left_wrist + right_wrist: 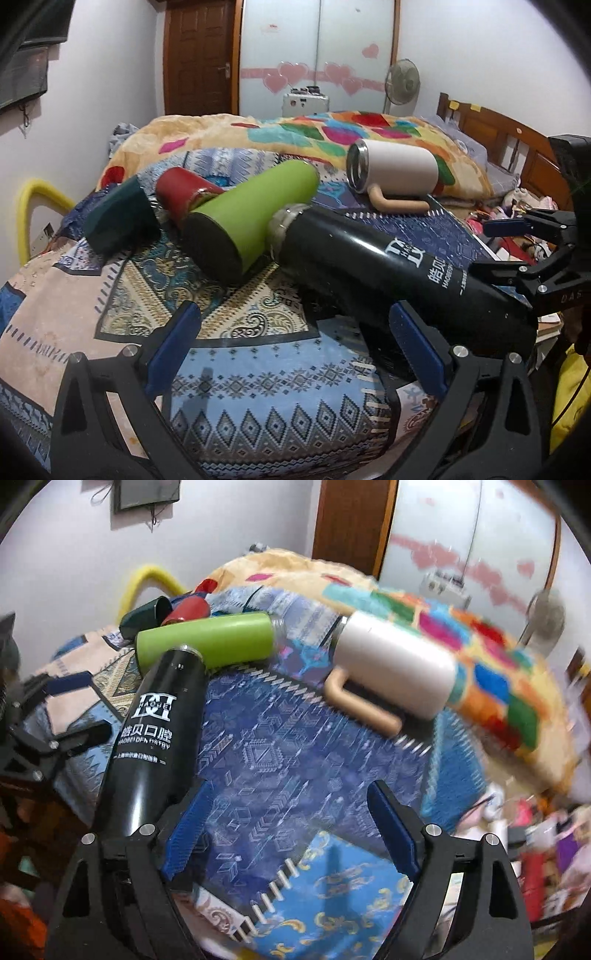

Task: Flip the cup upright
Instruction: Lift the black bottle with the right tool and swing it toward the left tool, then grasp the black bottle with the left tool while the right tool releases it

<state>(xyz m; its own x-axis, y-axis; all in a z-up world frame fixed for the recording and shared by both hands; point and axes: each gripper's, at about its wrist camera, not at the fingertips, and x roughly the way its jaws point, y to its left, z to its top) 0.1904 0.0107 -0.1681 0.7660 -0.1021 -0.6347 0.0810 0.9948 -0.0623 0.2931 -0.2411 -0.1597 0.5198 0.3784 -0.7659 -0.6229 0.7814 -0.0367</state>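
Note:
Several cups lie on their sides on a patterned bedspread [258, 398]. A black flask [388, 273] with white lettering lies nearest, also in the right wrist view [147, 742]. A lime green cup [251, 214] [207, 638], a red cup [181, 195] [188, 609], a dark green cup [118, 221] [144, 616] and a white mug with a tan handle [395, 170] [395, 664] lie beyond. My left gripper [295, 350] is open, its right finger beside the black flask. My right gripper [291, 830] is open and empty, right of the flask's base.
A colourful quilt [332, 133] is heaped behind the cups. A wooden headboard [517, 147] and clutter [517, 206] lie to the right. A yellow hoop [33, 206] stands at the left. A door [199, 55], wardrobe and fan [402, 81] are at the back.

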